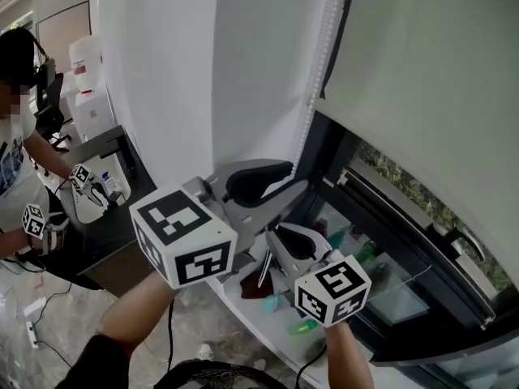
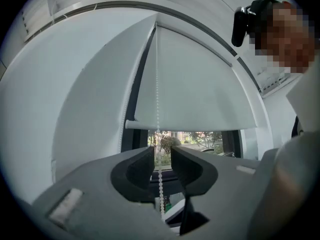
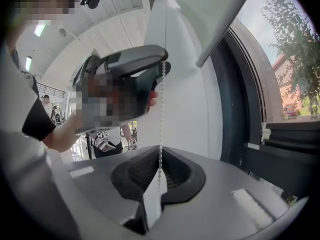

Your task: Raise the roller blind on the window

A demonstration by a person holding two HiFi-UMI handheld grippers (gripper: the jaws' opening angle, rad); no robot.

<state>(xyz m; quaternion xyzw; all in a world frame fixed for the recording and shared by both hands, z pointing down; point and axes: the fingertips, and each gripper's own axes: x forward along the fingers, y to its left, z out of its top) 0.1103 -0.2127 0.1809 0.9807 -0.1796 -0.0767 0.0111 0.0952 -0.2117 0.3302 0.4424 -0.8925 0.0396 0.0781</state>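
Right gripper view showed the right gripper (image 3: 159,159) pinching the bead chain (image 3: 161,109); the left gripper (image 2: 161,156), jaws apart, straddled it, so one slip might drop the roller blind (image 2: 200,84).

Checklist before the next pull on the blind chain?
1. Right gripper shut on the bead chain: ok.
2. Left gripper holding the chain: not ok. Its jaws are apart and the chain runs loose between them.
3. Left gripper above the right on the chain: ok.
4. Roller blind fully raised: not ok. Its bottom bar hangs partway down the window.
5. Chain snag-free at the top: cannot tell.
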